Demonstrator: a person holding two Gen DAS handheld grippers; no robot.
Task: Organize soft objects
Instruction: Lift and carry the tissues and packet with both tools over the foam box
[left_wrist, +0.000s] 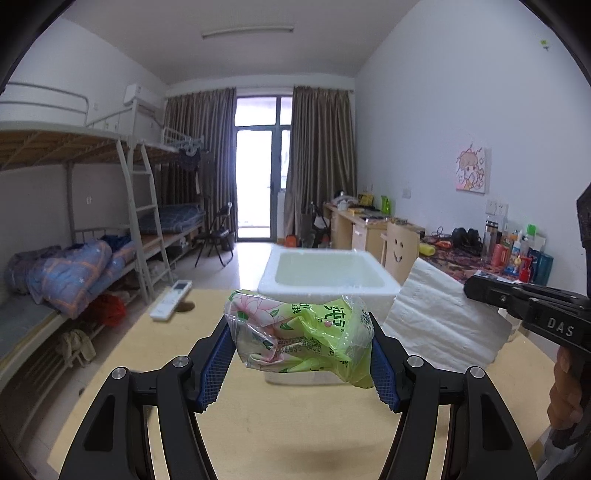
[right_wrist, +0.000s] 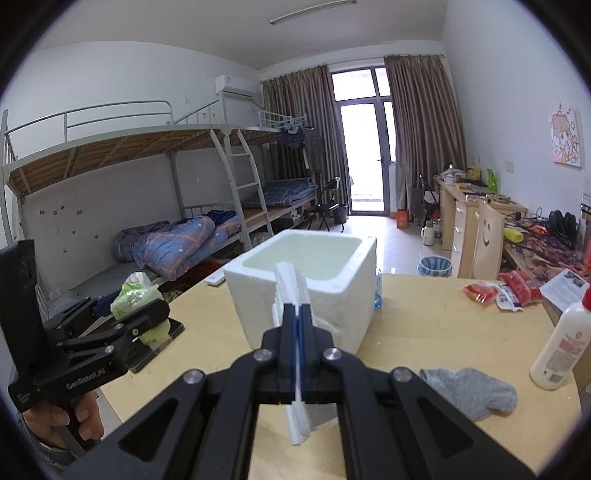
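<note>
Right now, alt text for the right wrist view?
The right gripper is shut on a folded white tissue stack, held before an open white foam box on a wooden table. At left, the left gripper holds a green tissue packet.

A white plastic lotion bottle (right_wrist: 559, 347) stands at the pale wooden worktop's (right_wrist: 424, 314) right edge; a white remote control (left_wrist: 170, 300) lies at its far-left corner.

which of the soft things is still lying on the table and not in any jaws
The grey sock, lying loose on the table; the green tissue pack and the white paper towels are each held up.
</note>
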